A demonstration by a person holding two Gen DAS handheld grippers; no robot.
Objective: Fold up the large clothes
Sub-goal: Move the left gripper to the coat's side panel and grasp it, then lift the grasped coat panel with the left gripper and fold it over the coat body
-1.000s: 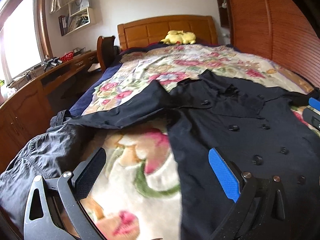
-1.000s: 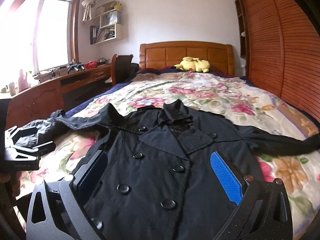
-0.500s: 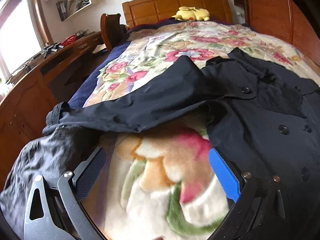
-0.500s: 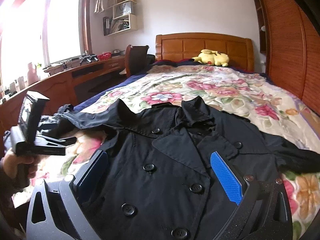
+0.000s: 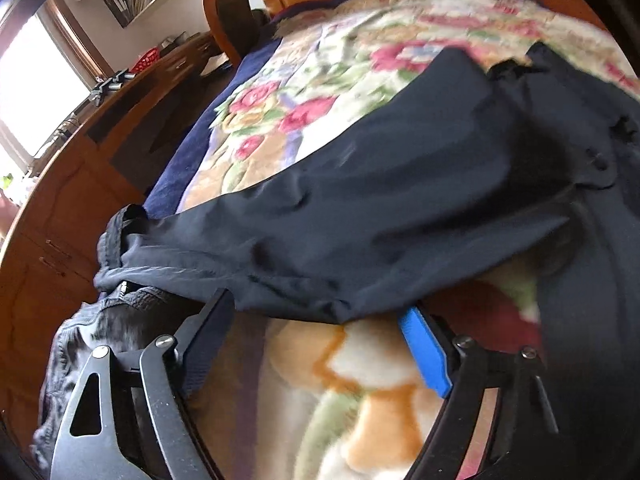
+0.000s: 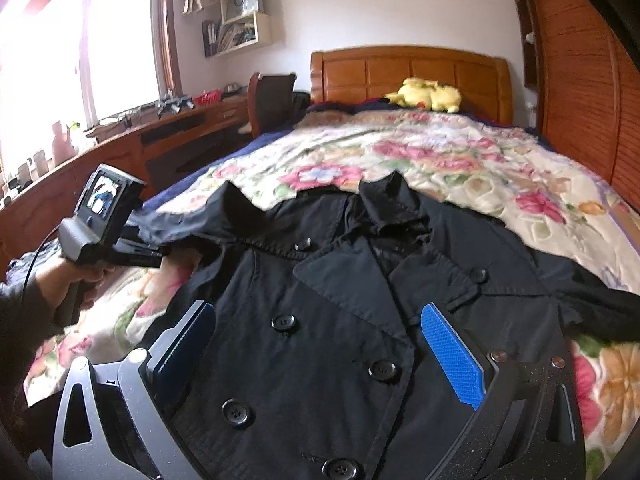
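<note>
Left wrist view: left gripper (image 5: 316, 340) low over the bed (image 5: 360, 380), jaws wide apart, empty, tips right at the near edge of the sleeve (image 5: 340, 220) without clamping it. Right wrist view: right gripper (image 6: 316, 356) above the coat (image 6: 340, 300) front, jaws wide too, holding nothing.

Coat spread face up, buttons showing, collar toward the far headboard (image 6: 408, 72), left sleeve stretched out to the left, right sleeve trailing off to the right. Cuff lying against a second dark garment (image 5: 80, 352) bunched at the near left.

Probably the first fold: taking the left sleeve to bring it across the chest. Next move calls for sliding the lower finger under the sleeve edge, closing on one layer only, then lifting and carrying it right; a second pinch with the right gripper near the shoulder may keep the body from dragging.

Soft floral blanket underneath, likely to ruck up if pinched with the cloth. Yellow plush (image 6: 428, 94) by the headboard, chair (image 6: 272, 96) and long wooden desk (image 6: 160, 128) on the left under a bright window (image 6: 80, 40), wall shelves (image 6: 240, 28) above, slatted wardrobe (image 6: 580, 80) on the right.
</note>
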